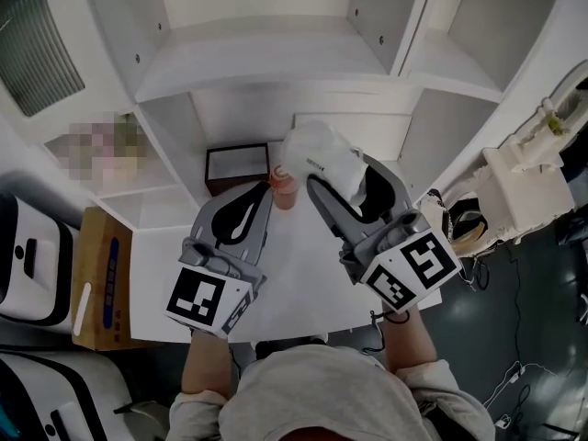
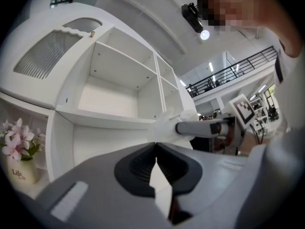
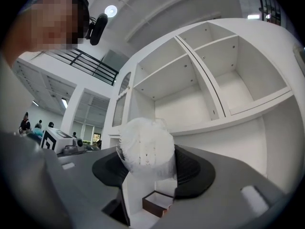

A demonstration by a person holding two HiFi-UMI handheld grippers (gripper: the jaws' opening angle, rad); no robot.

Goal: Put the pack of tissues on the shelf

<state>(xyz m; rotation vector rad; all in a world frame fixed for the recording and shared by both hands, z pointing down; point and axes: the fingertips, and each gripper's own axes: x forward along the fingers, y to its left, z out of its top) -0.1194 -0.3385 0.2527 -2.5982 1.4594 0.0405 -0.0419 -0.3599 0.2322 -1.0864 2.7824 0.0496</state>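
We had the pack of tissues (image 1: 317, 154) clamped in the R gripper (image 1: 342, 180), held in front of the shelf (image 1: 266, 67), not on it. L gripper (image 1: 265, 189) jaws were together, nothing btwn them.

Pack of tissues (image 1: 317, 162) in crinkly plastic, shelf (image 1: 266, 72) smooth and matt.
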